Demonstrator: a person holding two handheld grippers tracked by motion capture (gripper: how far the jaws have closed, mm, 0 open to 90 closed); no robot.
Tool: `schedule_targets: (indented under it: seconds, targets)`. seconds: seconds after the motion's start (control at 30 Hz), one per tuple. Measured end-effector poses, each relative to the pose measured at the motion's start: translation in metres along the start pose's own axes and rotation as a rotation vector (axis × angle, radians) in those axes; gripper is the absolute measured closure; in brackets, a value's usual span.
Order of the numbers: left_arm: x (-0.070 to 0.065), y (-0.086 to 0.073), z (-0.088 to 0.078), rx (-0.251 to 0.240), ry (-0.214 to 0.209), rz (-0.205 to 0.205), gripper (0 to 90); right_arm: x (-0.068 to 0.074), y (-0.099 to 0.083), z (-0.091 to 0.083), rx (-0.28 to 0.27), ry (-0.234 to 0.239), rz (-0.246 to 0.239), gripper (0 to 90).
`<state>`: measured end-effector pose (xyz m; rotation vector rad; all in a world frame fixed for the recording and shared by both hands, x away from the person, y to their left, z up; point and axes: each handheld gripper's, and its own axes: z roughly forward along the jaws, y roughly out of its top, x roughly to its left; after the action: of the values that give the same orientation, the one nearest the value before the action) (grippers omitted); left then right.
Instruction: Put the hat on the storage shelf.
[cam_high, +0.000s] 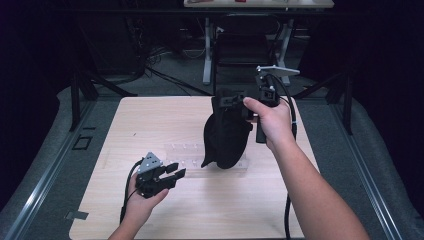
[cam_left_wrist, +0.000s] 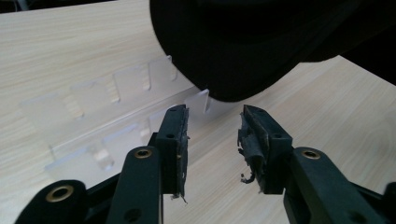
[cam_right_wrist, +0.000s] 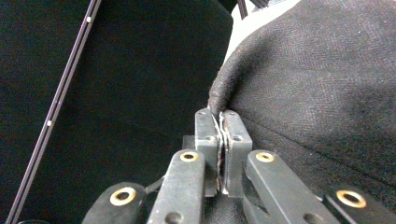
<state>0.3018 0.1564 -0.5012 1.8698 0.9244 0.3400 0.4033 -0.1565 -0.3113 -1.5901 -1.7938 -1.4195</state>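
Observation:
A black woollen cloth (cam_high: 226, 135) hangs above the middle of the wooden table (cam_high: 150, 115), its lower end just over a clear plastic rack (cam_high: 186, 156). My right gripper (cam_high: 234, 101) is shut on the cloth's top edge and holds it up; in the right gripper view the jaws (cam_right_wrist: 220, 116) pinch a fold of the cloth (cam_right_wrist: 317, 84). My left gripper (cam_high: 175, 170) is low at the front left, open, pointing right towards the cloth. In the left gripper view its jaws (cam_left_wrist: 215, 135) stand apart with nothing between them, the cloth (cam_left_wrist: 233, 46) just beyond and the rack (cam_left_wrist: 93, 107) to the left.
The rack lies flat with several slots, partly under the hanging cloth. Bare tabletop lies to the left, front and right. Beyond the table's far edge are desk legs (cam_high: 207, 50) and cables on a dark floor. Metal rails (cam_high: 45, 170) run along both sides.

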Motion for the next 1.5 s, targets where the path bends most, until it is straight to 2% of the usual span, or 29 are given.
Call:
schedule_targets:
  seconds: [0.4,0.57,0.83,1.13,1.23,1.37,1.5]
  targets:
    - [-0.026,0.016,0.024,0.023,-0.026,0.095,65.1,0.001,-0.001,0.001,0.000,0.000,-0.004,87.4]
    - [-0.029,0.020,0.031,0.018,-0.033,0.100,65.8,0.002,-0.001,0.002,-0.005,0.000,-0.004,87.4]
    - [-0.032,0.021,0.031,0.016,-0.042,0.097,70.3,0.001,0.000,0.002,-0.008,-0.003,-0.007,87.4]
    - [-0.040,0.025,0.034,0.020,-0.070,0.121,70.3,0.003,-0.002,0.004,-0.004,0.005,-0.007,87.4]
    - [-0.041,0.027,0.036,0.023,-0.053,0.138,71.2,0.003,-0.002,0.005,-0.004,0.006,-0.006,87.3]
    - [-0.039,0.029,0.038,0.025,-0.049,0.116,73.1,0.003,-0.001,0.005,-0.009,0.005,-0.003,87.3]
    - [-0.043,0.030,0.041,0.031,-0.027,0.146,72.4,0.002,-0.002,0.006,-0.012,0.006,-0.002,87.3]
